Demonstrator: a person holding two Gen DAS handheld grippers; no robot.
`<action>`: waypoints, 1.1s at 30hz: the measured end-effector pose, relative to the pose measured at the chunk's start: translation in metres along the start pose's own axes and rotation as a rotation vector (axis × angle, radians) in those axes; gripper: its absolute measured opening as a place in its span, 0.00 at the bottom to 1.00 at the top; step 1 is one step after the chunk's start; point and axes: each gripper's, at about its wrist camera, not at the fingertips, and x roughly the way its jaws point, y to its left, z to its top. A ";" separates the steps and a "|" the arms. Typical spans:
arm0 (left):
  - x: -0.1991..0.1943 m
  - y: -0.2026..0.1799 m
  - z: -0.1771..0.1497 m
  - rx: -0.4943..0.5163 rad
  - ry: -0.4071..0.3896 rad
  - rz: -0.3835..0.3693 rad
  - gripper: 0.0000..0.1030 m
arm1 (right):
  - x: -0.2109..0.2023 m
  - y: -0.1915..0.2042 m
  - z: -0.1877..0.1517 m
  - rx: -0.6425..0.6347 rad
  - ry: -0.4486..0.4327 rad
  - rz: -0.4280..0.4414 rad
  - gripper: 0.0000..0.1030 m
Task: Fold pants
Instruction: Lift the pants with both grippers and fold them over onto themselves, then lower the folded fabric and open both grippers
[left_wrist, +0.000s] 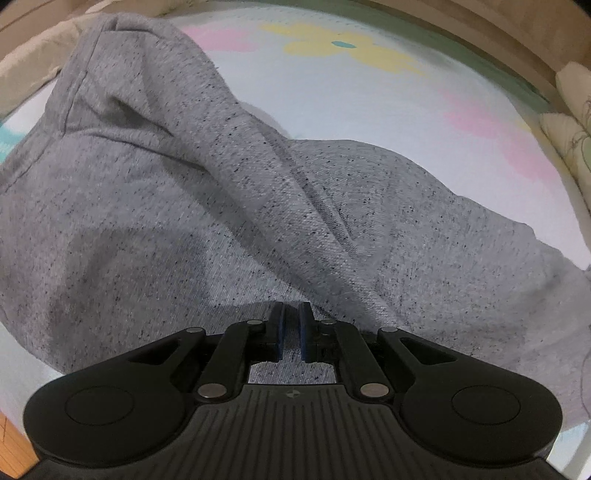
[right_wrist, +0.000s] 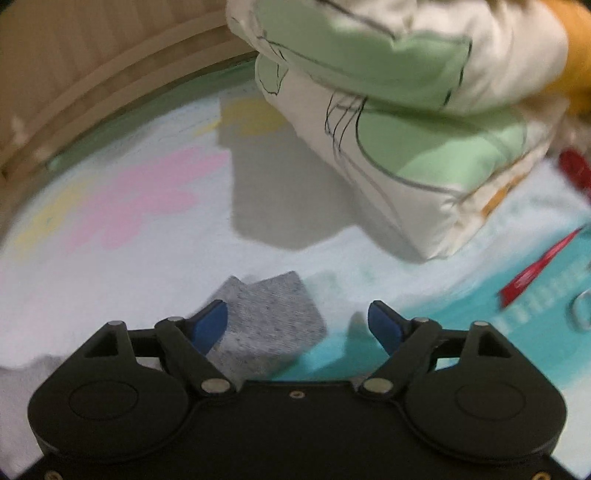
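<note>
The grey speckled pants (left_wrist: 207, 206) lie rumpled on a pale bed sheet with pink and yellow flowers (left_wrist: 351, 99). In the left wrist view my left gripper (left_wrist: 291, 312) is almost shut, its blue pads pinching a fold of the grey fabric. In the right wrist view my right gripper (right_wrist: 297, 321) is open, its blue pads (right_wrist: 210, 325) spread wide. A corner of the grey pants (right_wrist: 269, 314) lies just below and between the right fingers, nearer the left one, not gripped.
A folded white and green quilt (right_wrist: 406, 122) lies ahead of the right gripper, on the right. A wooden bed frame (right_wrist: 92, 66) curves along the far side. A red strip (right_wrist: 535, 269) lies on a teal patch at the right.
</note>
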 end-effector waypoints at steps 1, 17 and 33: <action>0.001 -0.002 0.000 0.004 -0.002 0.003 0.08 | 0.002 -0.001 0.000 0.028 0.030 0.025 0.30; -0.009 -0.013 -0.007 0.024 0.001 -0.041 0.08 | -0.107 0.050 0.037 -0.044 -0.116 -0.005 0.50; -0.018 -0.029 -0.013 0.114 -0.040 -0.014 0.08 | -0.048 -0.026 -0.056 0.091 0.102 -0.032 0.61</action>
